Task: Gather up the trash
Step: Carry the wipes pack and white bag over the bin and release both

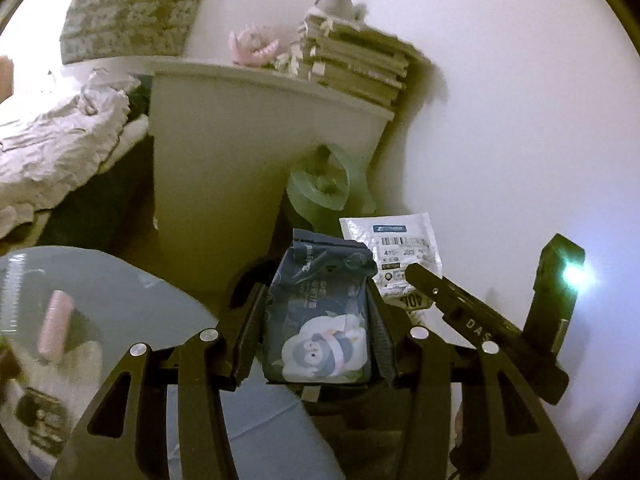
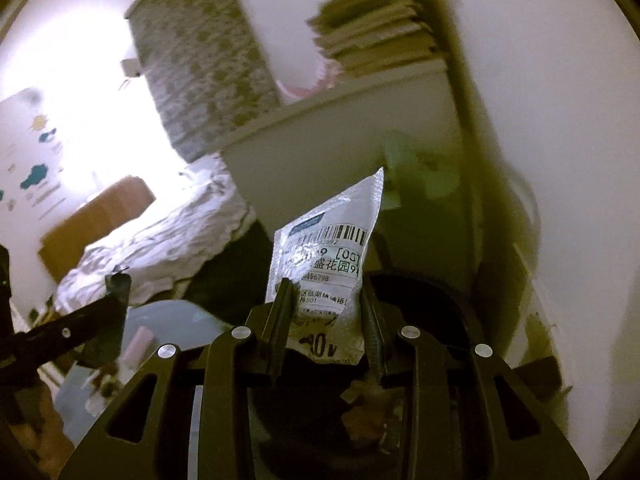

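My left gripper (image 1: 318, 300) is shut on a dark blue wet-wipe pack (image 1: 320, 312) with a cartoon penguin, held upright between the fingers. My right gripper (image 2: 326, 296) is shut on a silvery mailer bag (image 2: 328, 256) with a barcode label, which stands up between its fingers. The mailer bag (image 1: 394, 248) and the right gripper's finger (image 1: 452, 304) also show in the left wrist view, just right of the wipe pack. Below the right gripper is a dark bin opening (image 2: 424, 300) with crumpled scraps inside. The left gripper's finger (image 2: 80, 320) shows at the left of the right wrist view.
A white cabinet (image 1: 240, 152) stands ahead, with stacked books (image 1: 356, 64) and a pink toy (image 1: 252, 46) on top. A green bag (image 1: 324, 184) sits beside it. A bed with rumpled sheets (image 1: 56, 152) lies left. A grey round table (image 1: 112, 292) holds a pink tube (image 1: 56, 326).
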Action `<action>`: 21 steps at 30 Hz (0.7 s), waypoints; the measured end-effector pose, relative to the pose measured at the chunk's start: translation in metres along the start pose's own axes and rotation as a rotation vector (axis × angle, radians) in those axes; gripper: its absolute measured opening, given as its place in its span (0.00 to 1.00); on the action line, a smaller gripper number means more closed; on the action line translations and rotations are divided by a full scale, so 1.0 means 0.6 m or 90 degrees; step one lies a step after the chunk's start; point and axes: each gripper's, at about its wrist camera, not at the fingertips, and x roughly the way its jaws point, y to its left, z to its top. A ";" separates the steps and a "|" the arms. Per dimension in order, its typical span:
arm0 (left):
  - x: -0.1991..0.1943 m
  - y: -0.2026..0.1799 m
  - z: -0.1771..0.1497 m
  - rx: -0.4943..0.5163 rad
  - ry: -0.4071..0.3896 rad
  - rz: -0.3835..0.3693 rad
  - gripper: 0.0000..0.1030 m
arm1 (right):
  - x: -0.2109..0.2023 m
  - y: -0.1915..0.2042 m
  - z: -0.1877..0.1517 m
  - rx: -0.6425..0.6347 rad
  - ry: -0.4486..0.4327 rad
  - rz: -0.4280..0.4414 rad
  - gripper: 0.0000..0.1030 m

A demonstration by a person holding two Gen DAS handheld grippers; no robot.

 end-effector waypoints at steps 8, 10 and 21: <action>0.091 -0.019 -0.021 0.015 0.058 -0.003 0.47 | 0.042 -0.069 -0.016 0.036 0.029 -0.033 0.32; 0.105 -0.020 -0.025 0.015 0.066 -0.006 0.47 | 0.042 -0.078 -0.026 0.043 0.037 -0.038 0.32; 0.200 -0.011 -0.050 -0.006 0.132 -0.006 0.47 | 0.131 -0.104 -0.036 0.050 0.125 -0.095 0.32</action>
